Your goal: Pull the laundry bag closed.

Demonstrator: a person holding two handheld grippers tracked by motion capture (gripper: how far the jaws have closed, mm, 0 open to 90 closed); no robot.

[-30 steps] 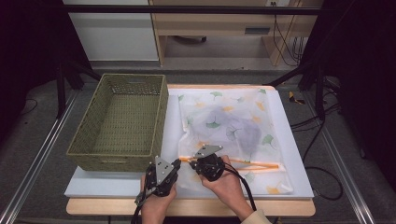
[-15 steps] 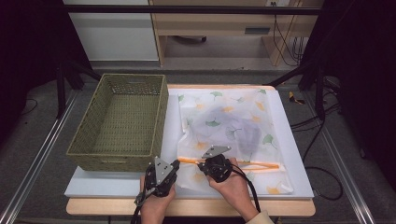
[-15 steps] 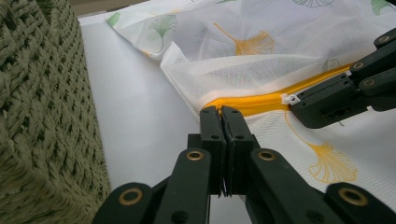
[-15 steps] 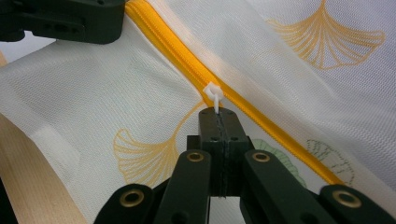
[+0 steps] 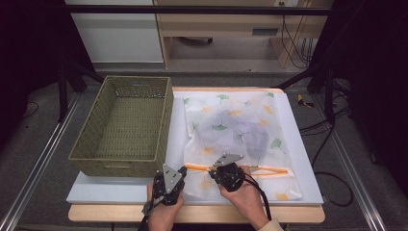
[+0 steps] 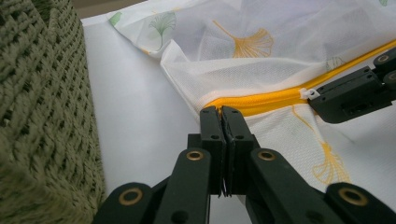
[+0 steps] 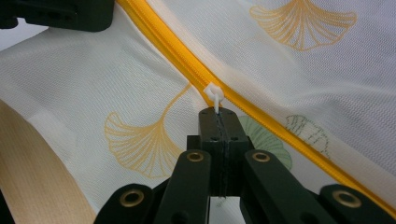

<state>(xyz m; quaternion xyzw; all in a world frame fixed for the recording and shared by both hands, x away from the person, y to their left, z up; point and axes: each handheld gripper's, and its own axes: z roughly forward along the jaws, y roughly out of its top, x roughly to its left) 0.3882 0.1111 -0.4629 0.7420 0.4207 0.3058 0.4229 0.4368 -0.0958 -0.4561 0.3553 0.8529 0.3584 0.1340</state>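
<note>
Zip pull (image 7: 215,95): small white tab on the orange zip, pinched at the tips of the right gripper (image 7: 219,112), jaws pressed together on it.
Zip (image 6: 261,100): orange, runs along the near edge of the mesh bag; its end sits just past the left gripper's tips.
Left gripper (image 6: 222,112): jaws tight together, clamping the bag's fabric at the zip's end.
Mesh bag (image 5: 240,130): white, leaf print, flat on the white board (image 5: 298,144), ahead of both grippers.
Basket (image 5: 125,125): green wicker, just beside the left gripper, on its outer side.
</note>
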